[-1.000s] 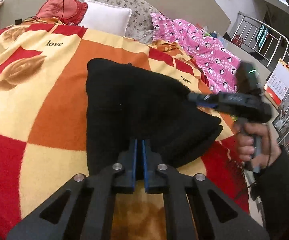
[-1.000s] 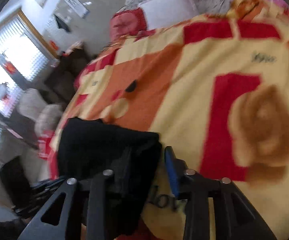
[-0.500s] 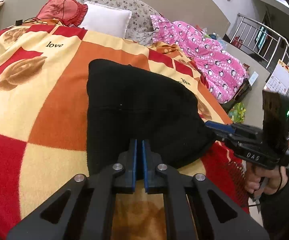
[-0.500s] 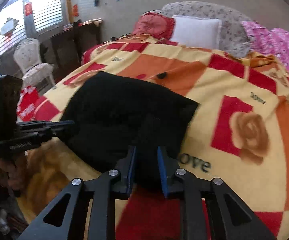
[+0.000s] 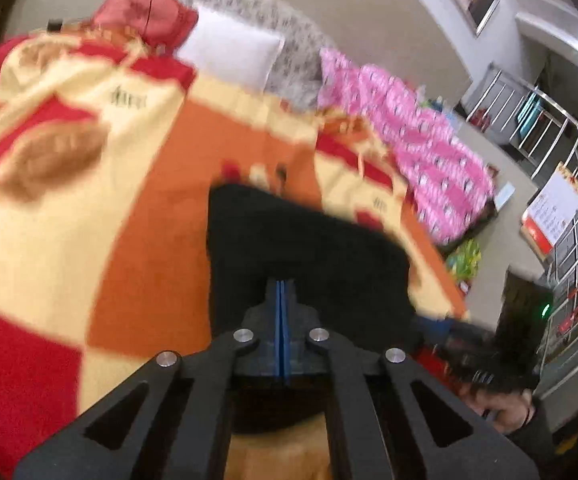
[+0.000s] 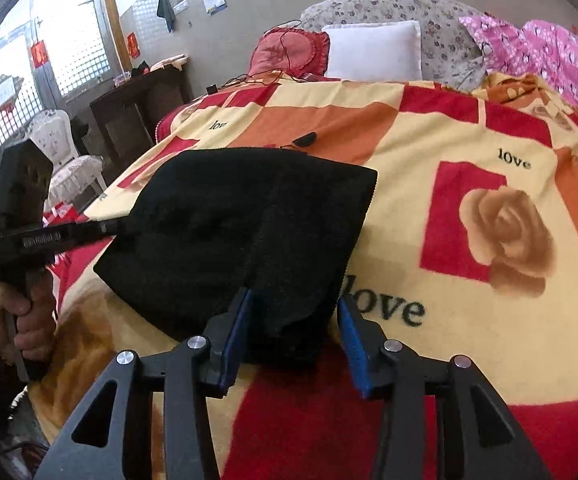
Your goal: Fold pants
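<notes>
Two grippers work the black pants [image 6: 245, 224], which lie folded into a thick, roughly square stack near the front edge of the bed, on the patterned blanket [image 6: 461, 208]. Our left gripper [image 5: 281, 300] has its blue pads pressed together at the stack's near edge; the blur keeps us from telling whether any cloth is pinched between them. In the right wrist view it reaches the stack's left corner from the side, gripped by our left hand [image 6: 21, 316]. Our right gripper [image 6: 295, 332] is opening, its jaws spread on either side of the stack's near corner; the left pad sits against the cloth, the right one stands clear of it.

To finish this step well, we judge it best to let the right jaws part fully before drawing back, so no layer drags along and the fold stays squared. Any last nudge should go flat along the edge, not downward.

The pants are a dense, matte knit, soft and fuzzy, with rounded fold edges. The blanket is plush fleece in red, orange and cream blocks, printed with roses and the word "love". Behind sit a white pillow [image 6: 373, 50] and a pink printed quilt [image 6: 549, 56]
</notes>
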Available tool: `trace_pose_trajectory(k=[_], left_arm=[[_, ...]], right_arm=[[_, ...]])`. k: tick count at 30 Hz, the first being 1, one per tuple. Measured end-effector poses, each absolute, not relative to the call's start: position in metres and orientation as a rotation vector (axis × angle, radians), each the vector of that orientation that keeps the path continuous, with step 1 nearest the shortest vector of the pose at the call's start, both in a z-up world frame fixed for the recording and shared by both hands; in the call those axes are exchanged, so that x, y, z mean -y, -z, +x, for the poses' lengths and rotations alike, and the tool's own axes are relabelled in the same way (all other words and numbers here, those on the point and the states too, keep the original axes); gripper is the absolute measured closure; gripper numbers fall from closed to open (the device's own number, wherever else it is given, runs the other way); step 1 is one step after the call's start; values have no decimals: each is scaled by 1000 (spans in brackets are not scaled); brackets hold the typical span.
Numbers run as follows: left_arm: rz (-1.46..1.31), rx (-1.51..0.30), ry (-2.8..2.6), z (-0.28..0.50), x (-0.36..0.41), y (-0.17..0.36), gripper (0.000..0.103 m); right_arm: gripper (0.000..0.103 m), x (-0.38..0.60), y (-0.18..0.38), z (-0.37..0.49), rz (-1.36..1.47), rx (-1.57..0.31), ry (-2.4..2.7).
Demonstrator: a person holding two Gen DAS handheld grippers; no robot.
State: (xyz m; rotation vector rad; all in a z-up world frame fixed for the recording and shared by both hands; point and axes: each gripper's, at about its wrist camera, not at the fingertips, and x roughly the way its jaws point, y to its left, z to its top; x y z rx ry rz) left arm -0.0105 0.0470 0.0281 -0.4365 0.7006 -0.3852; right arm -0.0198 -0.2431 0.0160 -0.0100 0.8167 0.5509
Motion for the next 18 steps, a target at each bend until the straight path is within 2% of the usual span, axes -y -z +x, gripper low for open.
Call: trace_pose_trajectory(k=[3, 7, 13, 18], left_arm=[[-414, -709, 369, 18, -48, -38, 102], [-387, -826, 288, 59, -48, -5, 102], [-353, -823, 255, 59, -42, -12, 102], [-402, -740, 273, 48, -44, -34, 102]], right_arm=[[59, 246, -15, -18, 10, -822, -555], [59, 245, -15, -18, 4, -818, -549], [59, 243, -15, -18, 0, -816, -547], [58, 243, -15, -19, 1, -817, -546]])
